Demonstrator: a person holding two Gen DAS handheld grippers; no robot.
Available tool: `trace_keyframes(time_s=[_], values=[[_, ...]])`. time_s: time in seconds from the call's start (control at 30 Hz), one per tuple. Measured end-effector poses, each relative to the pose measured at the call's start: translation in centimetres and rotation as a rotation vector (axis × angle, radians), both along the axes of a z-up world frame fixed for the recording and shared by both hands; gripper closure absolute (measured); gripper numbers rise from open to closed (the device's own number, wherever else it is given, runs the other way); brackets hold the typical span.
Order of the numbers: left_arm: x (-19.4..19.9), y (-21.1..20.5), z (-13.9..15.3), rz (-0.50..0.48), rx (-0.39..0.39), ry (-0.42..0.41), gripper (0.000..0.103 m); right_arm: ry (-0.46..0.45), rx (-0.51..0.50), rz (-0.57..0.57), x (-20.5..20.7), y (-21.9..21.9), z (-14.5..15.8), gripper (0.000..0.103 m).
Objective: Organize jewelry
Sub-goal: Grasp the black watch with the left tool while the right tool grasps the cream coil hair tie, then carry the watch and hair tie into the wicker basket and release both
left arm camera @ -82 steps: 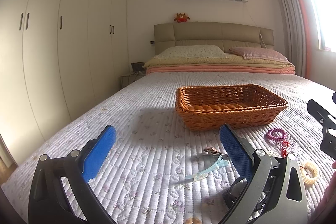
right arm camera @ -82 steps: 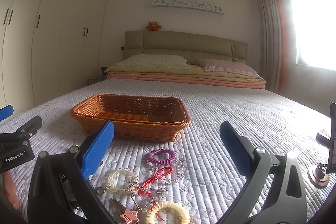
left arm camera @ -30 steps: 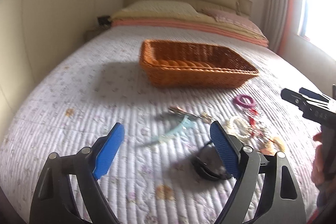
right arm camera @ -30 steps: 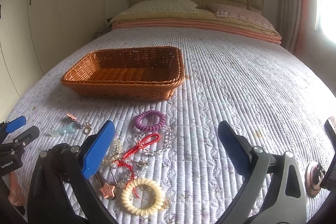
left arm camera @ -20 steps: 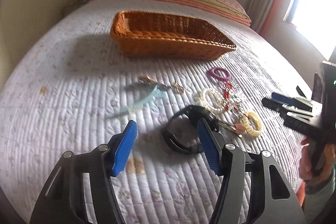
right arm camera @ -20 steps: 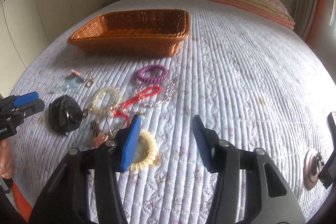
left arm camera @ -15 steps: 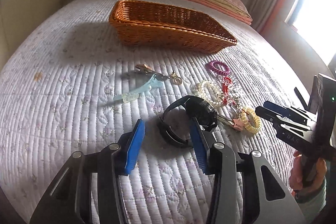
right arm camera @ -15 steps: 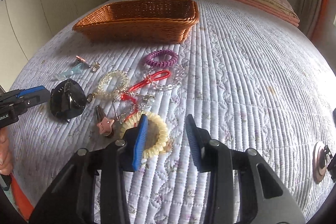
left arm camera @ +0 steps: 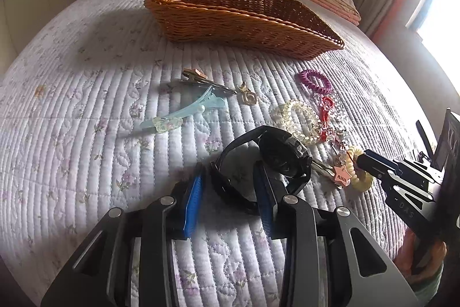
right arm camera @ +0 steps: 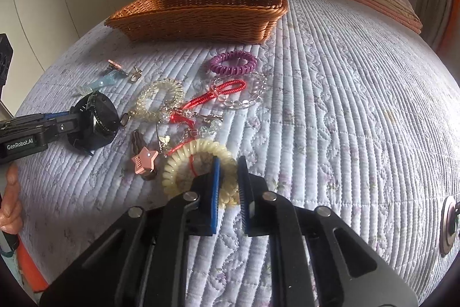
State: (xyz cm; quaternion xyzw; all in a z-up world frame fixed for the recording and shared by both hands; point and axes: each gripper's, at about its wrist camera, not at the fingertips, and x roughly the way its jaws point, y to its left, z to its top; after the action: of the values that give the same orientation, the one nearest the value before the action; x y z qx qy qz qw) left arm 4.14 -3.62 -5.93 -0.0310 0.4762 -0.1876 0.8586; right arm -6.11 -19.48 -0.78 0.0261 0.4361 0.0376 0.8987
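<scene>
Both grippers tilt steeply down at the bed [right arm camera: 359, 94]. The left gripper [left arm camera: 230, 186] straddles the black watch [left arm camera: 276, 154]; its jaws are closing, the strap between the pads, contact unclear. The right gripper [right arm camera: 228, 180] has its jaws closing on the cream coil hair tie [right arm camera: 187, 160], the coil squeezed between nearly shut pads. Three coil ties lie there: cream, clear [right arm camera: 161, 94], purple [right arm camera: 233, 62]. One wicker basket [right arm camera: 201, 13] sits beyond; two hair clips lie left of the pile.

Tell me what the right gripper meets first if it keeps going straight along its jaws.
The cream spiral hair tie: the right gripper has its closing jaws astride the ring's near side. Beyond that, probably just the quilt.
</scene>
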Motion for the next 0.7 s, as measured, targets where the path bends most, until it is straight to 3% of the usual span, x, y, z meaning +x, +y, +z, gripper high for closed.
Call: trace_keyframes(time_s=[0.03,0.23,0.47,0.7], values=[[0.2,-0.3,-0.1,0.004,0.014,-0.005,0.081,-0.003,-0.002,0.003,-0.1,0.0,0.0,0.093],[0.3,0.0,-0.2,0.028,-0.018,-0.025,0.092,-0.027,-0.019,-0.002,-0.6,0.2,0.4,0.093],[-1.2,0.4,1.1,0.023,-0.043,-0.104,0.093,-0.071,0.003,-0.014,-1.1,-0.1,1.3,0.094],[-1.1,0.9,4.1,0.026,-0.086,-0.173,0.093,-0.146,0.027,-0.029,-0.9,-0.6,4.1,0.093]])
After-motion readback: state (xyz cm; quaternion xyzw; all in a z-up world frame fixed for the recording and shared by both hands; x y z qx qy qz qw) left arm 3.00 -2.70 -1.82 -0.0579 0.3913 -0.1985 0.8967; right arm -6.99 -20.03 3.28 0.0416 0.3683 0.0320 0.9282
